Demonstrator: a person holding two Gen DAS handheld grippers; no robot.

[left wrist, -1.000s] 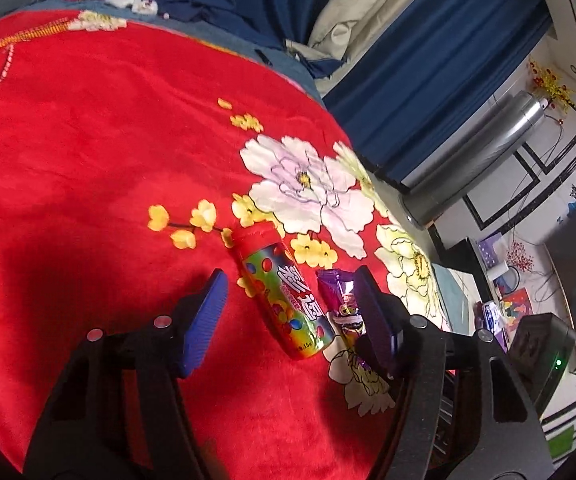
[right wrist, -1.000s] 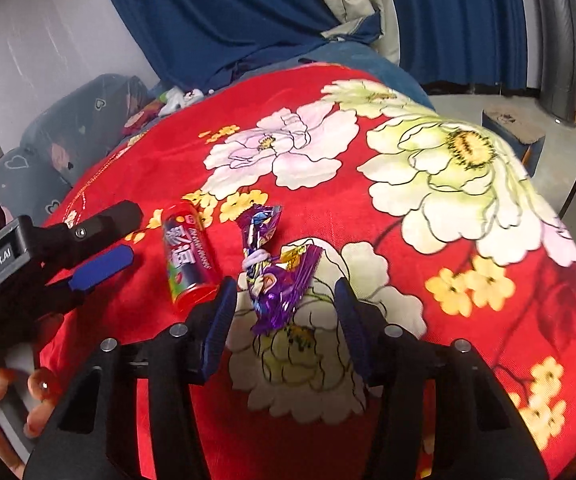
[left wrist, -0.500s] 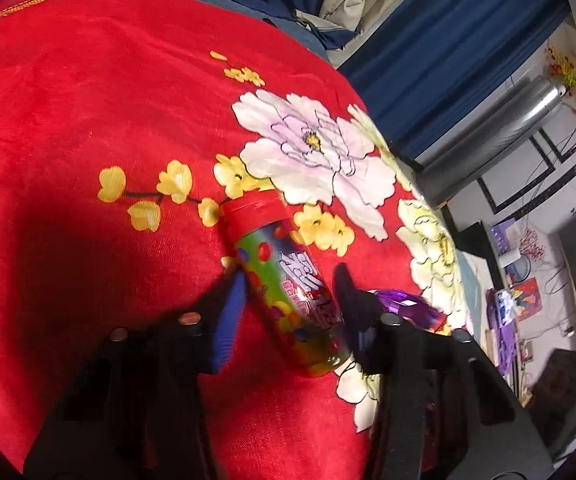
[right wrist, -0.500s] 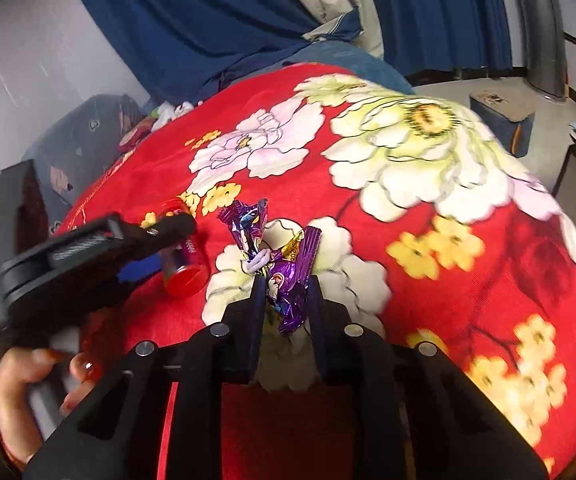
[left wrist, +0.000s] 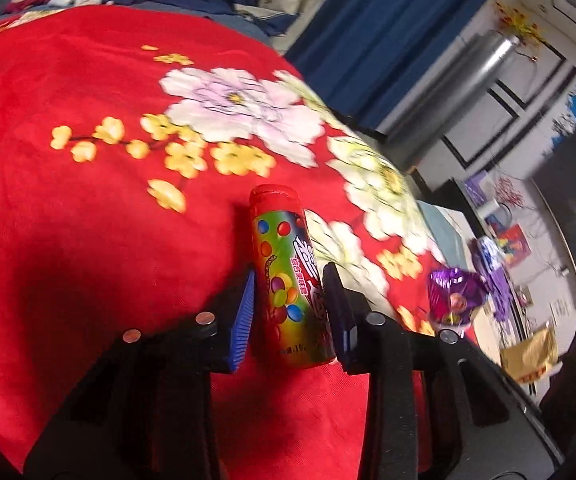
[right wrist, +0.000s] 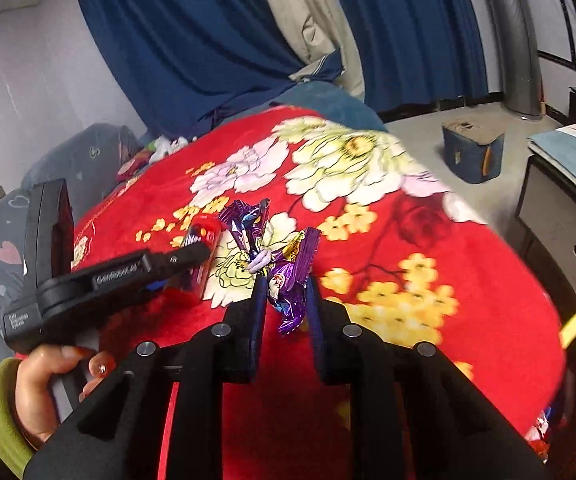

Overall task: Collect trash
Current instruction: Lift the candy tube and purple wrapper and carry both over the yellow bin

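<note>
A candy tube (left wrist: 277, 240) with a red cap and coloured dots sits between the blue pads of my left gripper (left wrist: 289, 280). Its jaws are closing, and both pads press the tube's sides above the red flowered blanket (left wrist: 67, 220). My right gripper (right wrist: 286, 284) is shut on a bunch of crumpled purple candy wrappers (right wrist: 288, 264), which stick out past its fingertips. In the left wrist view, those wrappers (left wrist: 454, 298) hang in the air to the right. The right wrist view shows the left gripper (right wrist: 191, 256) with a hand (right wrist: 47, 384) holding it; it mostly hides the tube (right wrist: 201, 240).
Blue curtains (right wrist: 207, 40) hang behind the bed. Grey pillows (right wrist: 87, 160) lie at its far left. On the floor beyond the bed's right edge stand a blue box (right wrist: 472, 152) and a cabinet (right wrist: 560, 208). A silver pipe (left wrist: 448, 92) leans at the wall.
My left gripper closed around the candy tube and shifted right with it. My right gripper closed on the purple wrappers and carried them off the blanket toward the right.
</note>
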